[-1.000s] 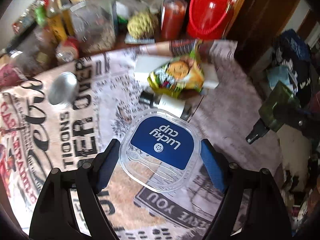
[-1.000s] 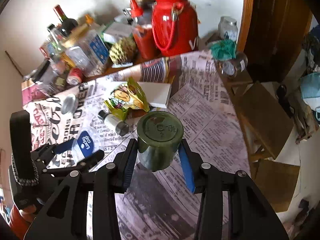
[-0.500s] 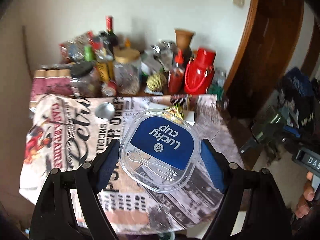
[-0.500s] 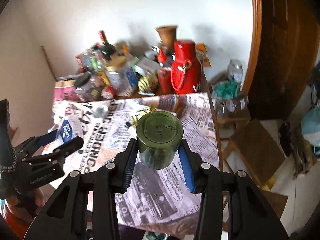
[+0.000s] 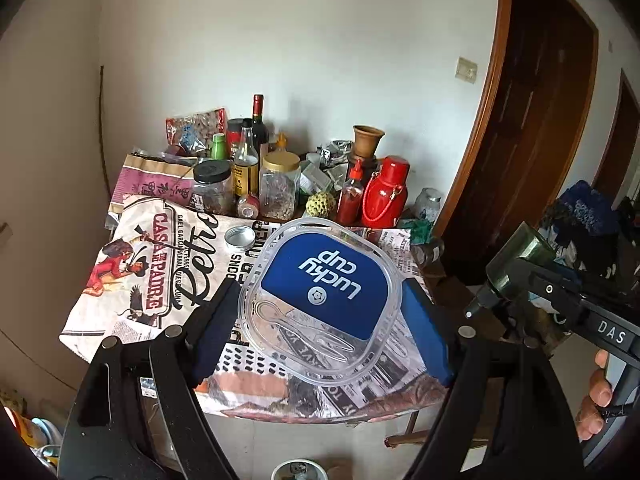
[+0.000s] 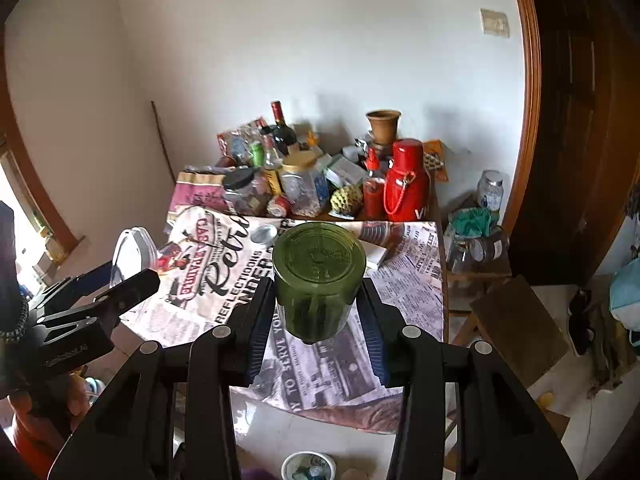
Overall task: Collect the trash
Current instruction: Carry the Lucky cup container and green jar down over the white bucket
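The left gripper (image 5: 320, 320) clamps a clear plastic lid (image 5: 320, 304) with a blue "Lucky Cup" label between its blue pads, holding it in the air in front of a table (image 5: 132, 320) draped in newspaper-print cloth. The right gripper (image 6: 318, 312) grips a green glass bottle (image 6: 319, 280) across its body, base toward the camera; its neck is hidden behind the body in that view. The lid blocks much of the cloth's middle, and the bottle covers a white box (image 6: 376, 254) except for one corner. At the table's far edge, jars, bottles and a red flask (image 6: 406, 180) crowd together, their labels too small to read. A round silver tin lid (image 5: 239, 237) lies on the cloth.
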Demonstrator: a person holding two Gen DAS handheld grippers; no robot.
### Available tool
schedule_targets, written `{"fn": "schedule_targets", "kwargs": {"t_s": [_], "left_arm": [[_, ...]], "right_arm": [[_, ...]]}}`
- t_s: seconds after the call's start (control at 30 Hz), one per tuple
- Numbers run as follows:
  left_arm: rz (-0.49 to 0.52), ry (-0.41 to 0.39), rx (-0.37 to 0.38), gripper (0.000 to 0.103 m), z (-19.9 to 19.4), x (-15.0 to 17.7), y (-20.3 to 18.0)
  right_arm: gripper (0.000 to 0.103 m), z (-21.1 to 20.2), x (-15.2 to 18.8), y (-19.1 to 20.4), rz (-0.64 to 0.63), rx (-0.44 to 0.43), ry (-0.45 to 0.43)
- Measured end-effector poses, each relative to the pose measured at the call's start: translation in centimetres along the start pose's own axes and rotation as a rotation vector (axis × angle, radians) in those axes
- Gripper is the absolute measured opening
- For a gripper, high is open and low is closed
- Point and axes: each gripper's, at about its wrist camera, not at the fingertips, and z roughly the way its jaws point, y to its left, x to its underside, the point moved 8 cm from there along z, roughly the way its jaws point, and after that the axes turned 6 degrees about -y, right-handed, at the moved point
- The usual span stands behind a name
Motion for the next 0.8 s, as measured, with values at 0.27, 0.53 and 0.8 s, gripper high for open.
{"fn": "schedule_targets", "kwargs": {"t_s": [0.27,0.53,0.8], "left_arm": [[0.033,-0.017,0.07,0.08,-4.5,1.2,1.4],[0.083,0.011,0.129,0.08,-10.3,5.2,5.0],[0.115,0.083,0.203,0.08,-13.6,10.3,7.3]], "right_arm": [[0.038,-3.2,1.9,4.0,0.02,0.02,-0.031],[0.038,-5.8,6.2,9.4,0.056,0.061,-0.02],[0.038,-8.4,11.9,13.5,0.116,0.117,0.021]]}}
